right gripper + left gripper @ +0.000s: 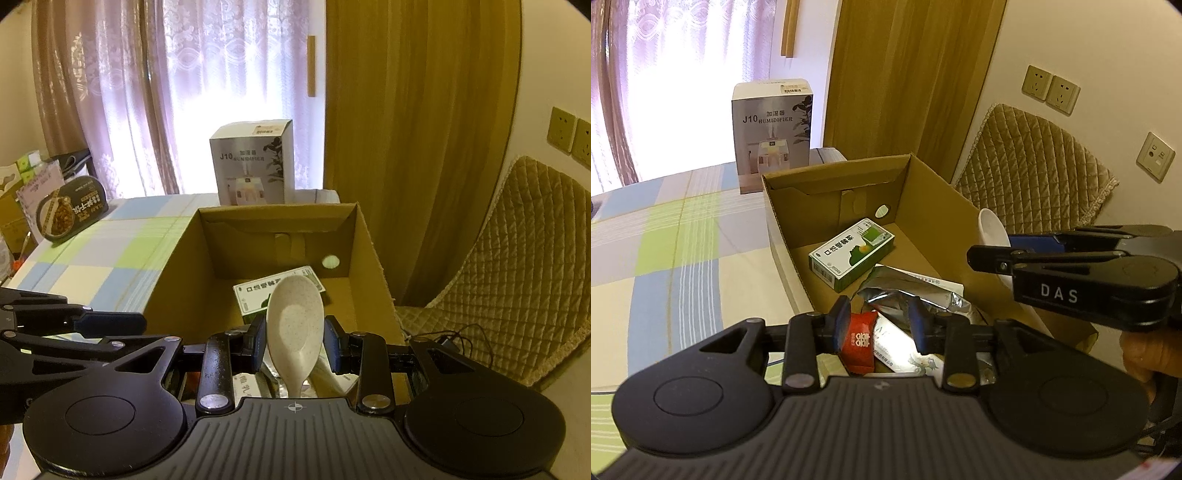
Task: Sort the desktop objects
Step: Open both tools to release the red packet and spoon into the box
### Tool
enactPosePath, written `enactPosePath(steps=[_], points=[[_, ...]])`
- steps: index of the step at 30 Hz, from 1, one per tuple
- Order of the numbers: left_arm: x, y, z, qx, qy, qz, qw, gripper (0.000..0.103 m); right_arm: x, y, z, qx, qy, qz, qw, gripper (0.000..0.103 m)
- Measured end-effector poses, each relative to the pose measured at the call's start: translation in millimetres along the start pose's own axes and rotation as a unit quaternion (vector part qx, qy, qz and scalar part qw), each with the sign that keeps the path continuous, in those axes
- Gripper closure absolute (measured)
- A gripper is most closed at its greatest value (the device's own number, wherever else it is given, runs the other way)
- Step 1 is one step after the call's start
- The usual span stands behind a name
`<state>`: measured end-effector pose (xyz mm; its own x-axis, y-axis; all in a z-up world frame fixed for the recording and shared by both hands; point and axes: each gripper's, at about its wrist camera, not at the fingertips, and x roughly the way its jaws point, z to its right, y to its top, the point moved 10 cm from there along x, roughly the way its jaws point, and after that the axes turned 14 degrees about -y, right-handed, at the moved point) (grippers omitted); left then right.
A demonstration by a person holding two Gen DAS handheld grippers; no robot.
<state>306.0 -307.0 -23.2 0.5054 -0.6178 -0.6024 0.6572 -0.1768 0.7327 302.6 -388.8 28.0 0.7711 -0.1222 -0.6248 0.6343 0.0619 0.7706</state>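
Left gripper (pixel 879 325): jaws stood apart over the near end of the box, holding nothing; a red packet (pixel 860 341) lay just below, by the left finger.
Sachet (pixel 905 350): white, lay below between the left gripper's fingers, beside the red packet.
Foil pouch (pixel 916 301): crumpled, just ahead of the left gripper, inside the box.
Right gripper (pixel 295 341): jaws were partly closed, with a spoon (pixel 295 325) between the fingers, bowl up and forward; whether the pads pressed it could not be told.
Green carton (pixel 851 254): lay flat on the box floor, ahead of both grippers, partly behind the spoon in the right view.
Box (pixel 369 251): open cardboard, walls rose on either side of and beyond the grippers.
Humidifier box (pixel 253 162): upright on the checked cloth (pixel 672 236), beyond the box's far wall.
Meal bowl (pixel 70 210): tilted, far left of the right gripper.
Chair (pixel 517 251): quilted, right of the box.
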Motion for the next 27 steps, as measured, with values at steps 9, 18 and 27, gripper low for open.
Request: enactPosePath(steps=[9, 18, 27], points=[[-3.7, -3.3, 2.2, 0.001, -0.003, -0.002, 1.0000, 0.075, -4.2, 5.6, -7.5, -0.002, 0.004, 0.006, 1.000, 0.073], [-4.6, -3.8, 2.1, 0.000, -0.005, -0.002, 1.0000, 0.075, -5.3, 9.7, -11.9, -0.005, 0.008, 0.011, 1.000, 0.073], [-6.3, -4.3, -1.1, -0.004, -0.003, -0.001, 1.0000, 0.073, -4.5, 13.7, -17.6, -0.007, 0.013, 0.015, 1.000, 0.073]])
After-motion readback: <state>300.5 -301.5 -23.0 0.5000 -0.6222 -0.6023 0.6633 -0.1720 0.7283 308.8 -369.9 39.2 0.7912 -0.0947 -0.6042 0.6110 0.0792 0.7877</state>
